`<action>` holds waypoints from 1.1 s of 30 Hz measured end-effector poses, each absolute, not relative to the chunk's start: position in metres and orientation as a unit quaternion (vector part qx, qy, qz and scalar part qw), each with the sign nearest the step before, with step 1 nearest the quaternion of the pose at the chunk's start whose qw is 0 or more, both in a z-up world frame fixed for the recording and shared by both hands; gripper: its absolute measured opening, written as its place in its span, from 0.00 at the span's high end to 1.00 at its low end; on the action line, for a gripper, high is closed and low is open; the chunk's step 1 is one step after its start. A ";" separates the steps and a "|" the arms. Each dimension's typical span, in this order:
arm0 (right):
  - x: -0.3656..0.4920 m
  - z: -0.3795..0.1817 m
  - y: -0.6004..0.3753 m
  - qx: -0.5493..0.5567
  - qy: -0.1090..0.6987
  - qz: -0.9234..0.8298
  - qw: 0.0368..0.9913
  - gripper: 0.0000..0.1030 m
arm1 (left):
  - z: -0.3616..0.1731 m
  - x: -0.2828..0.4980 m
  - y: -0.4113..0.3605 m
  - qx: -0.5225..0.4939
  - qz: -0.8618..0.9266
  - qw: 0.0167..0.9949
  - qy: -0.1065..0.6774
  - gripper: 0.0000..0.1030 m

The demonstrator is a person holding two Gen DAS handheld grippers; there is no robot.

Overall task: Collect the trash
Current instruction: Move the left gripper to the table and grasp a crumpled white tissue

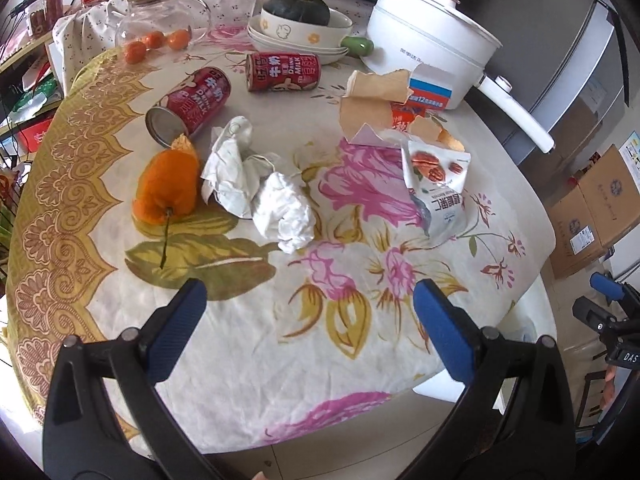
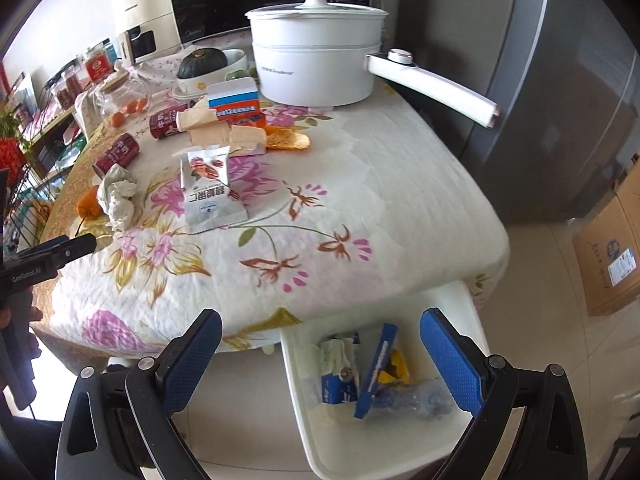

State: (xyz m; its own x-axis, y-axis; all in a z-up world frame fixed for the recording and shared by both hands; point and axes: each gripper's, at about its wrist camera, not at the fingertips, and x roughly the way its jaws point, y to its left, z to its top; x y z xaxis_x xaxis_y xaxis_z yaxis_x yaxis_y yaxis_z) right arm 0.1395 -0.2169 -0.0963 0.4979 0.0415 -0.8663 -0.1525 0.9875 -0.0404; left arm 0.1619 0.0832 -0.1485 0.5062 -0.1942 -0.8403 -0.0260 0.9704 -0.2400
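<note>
Left gripper (image 1: 310, 300) jaws wide, nothing between them, hanging over the near edge of the floral tablecloth (image 1: 248, 344). Ahead of it: crumpled tissues (image 1: 260, 192); left of those an orange peel (image 1: 168, 184), two red milk cans (image 1: 196, 100) beyond. Ahead-right: nut packet (image 1: 436, 188), torn cardboard box (image 1: 384, 104).

Right gripper (image 2: 320, 336) also spread wide and empty, above the white bin (image 2: 304, 408) beside the table edge. Bin holds blue packaging (image 2: 376, 372), possibly a clear bottle; blurry.
</note>
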 end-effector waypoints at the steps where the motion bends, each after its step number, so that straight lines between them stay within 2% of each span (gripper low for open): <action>1: 0.144 -0.099 -0.213 -0.055 0.499 0.057 0.863 0.02 | -0.152 0.167 0.084 -0.111 -0.047 0.858 0.499 0.01; 9: 0.178 -0.117 -0.204 -0.036 0.518 0.045 0.854 0.02 | -0.176 0.197 0.092 -0.167 -0.023 0.844 0.509 0.01; 12: 0.187 -0.121 -0.203 -0.026 0.520 0.044 0.853 0.02 | -0.175 0.206 0.090 -0.177 -0.025 0.849 0.498 0.07; 17: 0.198 -0.125 -0.197 -0.013 0.520 0.047 0.853 0.02 | -0.178 0.213 0.085 -0.191 -0.020 0.849 0.491 0.38; 19: 0.200 -0.126 -0.194 -0.012 0.519 0.047 0.853 0.02 | -0.178 0.214 0.086 -0.192 -0.010 0.852 0.487 0.45; 20: 0.201 -0.126 -0.192 -0.011 0.518 0.048 0.854 0.02 | -0.178 0.213 0.087 -0.193 -0.006 0.854 0.484 0.54; 22: 0.203 -0.127 -0.189 -0.009 0.517 0.050 0.855 0.02 | -0.178 0.213 0.092 -0.199 -0.005 0.853 0.482 0.66; 26: 0.206 -0.127 -0.183 -0.003 0.511 0.052 0.858 0.02 | -0.178 0.209 0.100 -0.216 -0.022 0.846 0.487 0.75; 31: 0.214 -0.130 -0.171 0.004 0.505 0.059 0.861 0.02 | -0.170 0.198 0.104 -0.219 -0.052 0.841 0.492 0.79; 33: 0.219 -0.133 -0.163 0.005 0.501 0.064 0.863 0.02 | -0.163 0.192 0.106 -0.218 -0.066 0.842 0.488 0.87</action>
State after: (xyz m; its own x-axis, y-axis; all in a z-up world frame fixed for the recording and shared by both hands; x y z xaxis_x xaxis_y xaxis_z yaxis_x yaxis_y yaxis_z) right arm 0.2188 -0.1634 -0.1329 0.4897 0.1149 -0.8643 -0.1052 0.9918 0.0722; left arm 0.1924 0.1064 -0.1628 0.5142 -0.3241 -0.7941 -0.1008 0.8966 -0.4312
